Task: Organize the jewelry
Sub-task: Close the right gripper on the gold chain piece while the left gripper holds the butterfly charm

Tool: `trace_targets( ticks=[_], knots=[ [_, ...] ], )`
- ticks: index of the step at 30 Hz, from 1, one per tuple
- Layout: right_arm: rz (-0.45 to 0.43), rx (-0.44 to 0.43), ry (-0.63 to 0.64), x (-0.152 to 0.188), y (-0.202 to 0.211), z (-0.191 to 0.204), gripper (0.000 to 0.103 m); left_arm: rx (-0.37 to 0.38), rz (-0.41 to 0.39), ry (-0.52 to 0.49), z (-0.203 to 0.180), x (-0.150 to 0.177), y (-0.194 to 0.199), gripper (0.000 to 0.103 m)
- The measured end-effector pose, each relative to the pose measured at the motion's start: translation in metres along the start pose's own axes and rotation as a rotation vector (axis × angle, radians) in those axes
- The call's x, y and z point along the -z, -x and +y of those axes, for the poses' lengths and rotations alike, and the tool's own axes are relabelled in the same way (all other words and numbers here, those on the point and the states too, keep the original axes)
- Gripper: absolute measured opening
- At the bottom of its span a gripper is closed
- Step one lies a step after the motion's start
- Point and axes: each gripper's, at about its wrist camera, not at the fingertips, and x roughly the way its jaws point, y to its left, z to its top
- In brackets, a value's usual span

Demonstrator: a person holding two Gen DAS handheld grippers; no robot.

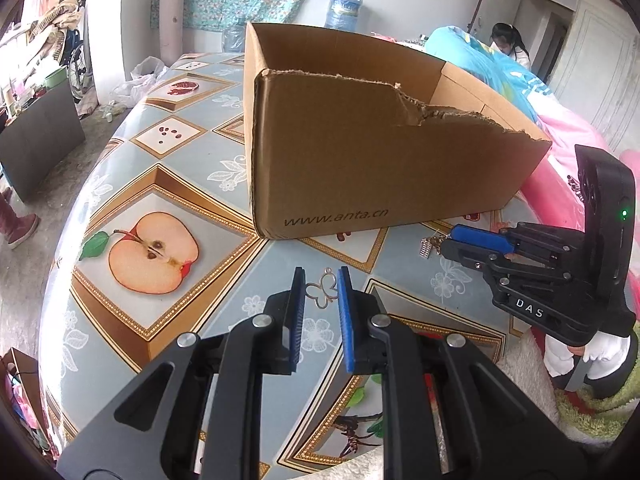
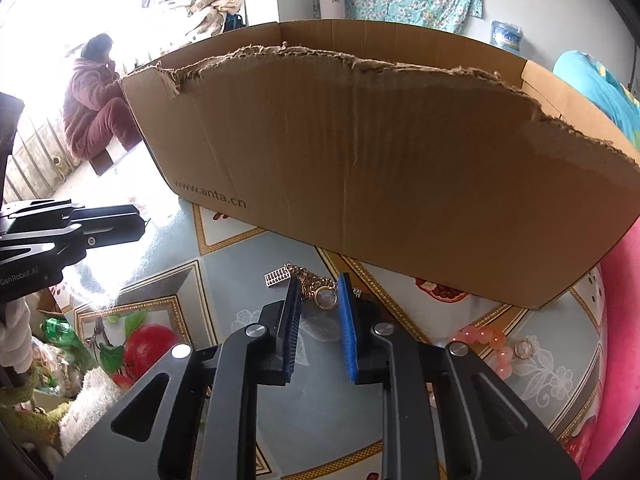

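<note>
The jaws of the left gripper are closed down on a thin silver butterfly charm, which is pinched between the blue pads and held just above the counter. The jaws of the right gripper stand nearly as narrow around a tangle of gold chain with a round ring-like piece in it. The chain fills the gap between the pads, and they seem to press on it, though the view is too cramped to be sure of a firm hold. A small silver ladder-shaped pendant hangs out of the tangle to the left of the pads.

Both grippers are in front of a torn cardboard box printed with a web address, which sits open on the counter. In the left wrist view the right gripper is to the right, close to the box's near wall. A pink bead bracelet and a small gold ring lie on the counter to the right, near the box's corner.
</note>
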Motion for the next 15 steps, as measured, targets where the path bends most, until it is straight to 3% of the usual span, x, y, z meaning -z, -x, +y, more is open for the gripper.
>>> trace_targets(
  ticks=[5, 15],
  knots=[
    [0.008, -0.020, 0.019, 0.002, -0.004, 0.002, 0.010, 0.003, 0.002, -0.003, -0.001, 0.000, -0.001, 0.015],
    [0.003, -0.055, -0.012, 0.004, 0.003, -0.010, 0.004, -0.001, -0.002, -0.021, -0.008, -0.001, 0.002, 0.015]
  ],
)
